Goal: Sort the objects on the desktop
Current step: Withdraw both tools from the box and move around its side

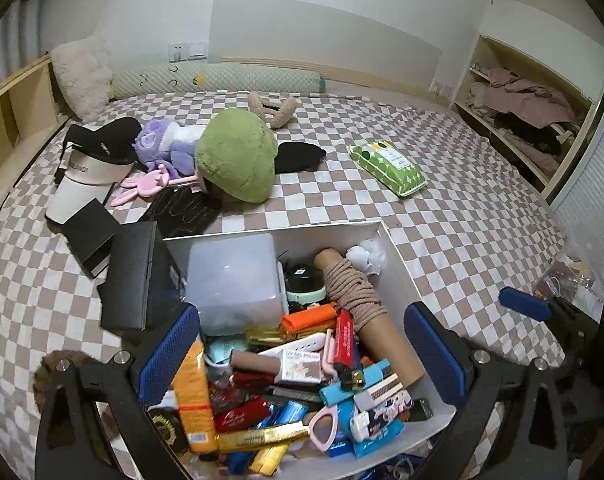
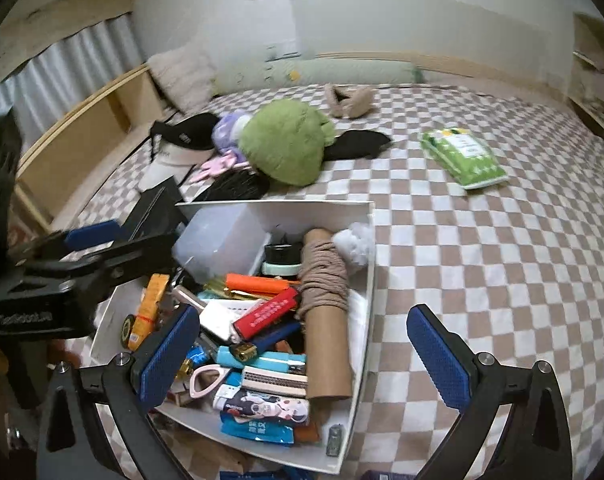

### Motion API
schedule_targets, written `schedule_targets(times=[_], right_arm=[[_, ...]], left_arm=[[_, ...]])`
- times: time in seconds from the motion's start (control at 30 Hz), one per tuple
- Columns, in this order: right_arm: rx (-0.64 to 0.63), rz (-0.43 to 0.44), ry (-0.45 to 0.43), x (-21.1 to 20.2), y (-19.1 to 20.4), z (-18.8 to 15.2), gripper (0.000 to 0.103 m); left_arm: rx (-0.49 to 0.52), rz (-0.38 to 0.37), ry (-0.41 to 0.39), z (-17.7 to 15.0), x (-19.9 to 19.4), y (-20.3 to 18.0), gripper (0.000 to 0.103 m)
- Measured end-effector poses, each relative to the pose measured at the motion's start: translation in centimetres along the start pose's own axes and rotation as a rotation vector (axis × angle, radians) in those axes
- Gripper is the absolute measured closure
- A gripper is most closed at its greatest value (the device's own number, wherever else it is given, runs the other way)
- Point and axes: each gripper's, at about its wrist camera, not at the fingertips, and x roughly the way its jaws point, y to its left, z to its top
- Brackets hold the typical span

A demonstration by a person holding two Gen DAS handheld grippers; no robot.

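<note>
Your left tongs (image 1: 302,352) gape empty over crowded white box (image 1: 398,264) on bed (image 1: 462,216); right tongs (image 2: 304,354) gape empty at its right wall. Plush (image 1: 237,156), wipes (image 1: 388,168) lie loose beyond. Single out one item; avoid pinching neighbours.

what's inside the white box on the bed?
The white box holds a translucent plastic tub, a cardboard tube wound with rope, an orange pouch, a red lighter, and foil-wrapped bars. Items pile up, hiding the box floor and lower layers.
</note>
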Motion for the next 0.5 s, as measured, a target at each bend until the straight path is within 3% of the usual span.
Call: schedule_targets(times=[0.27, 0.5], right_arm=[[0.073, -0.043, -0.073, -2.3, -1.3, -1.0, 0.000], [0.006, -0.101, -0.089, -3.5, -0.4, -2.4, 0.000]], left_arm=[[0.018, 0.045, -0.024, -1.4, -2.5, 1.6, 0.000], [0.006, 0.060, -0.019, -3.2, -4.5, 4.0, 0.000]])
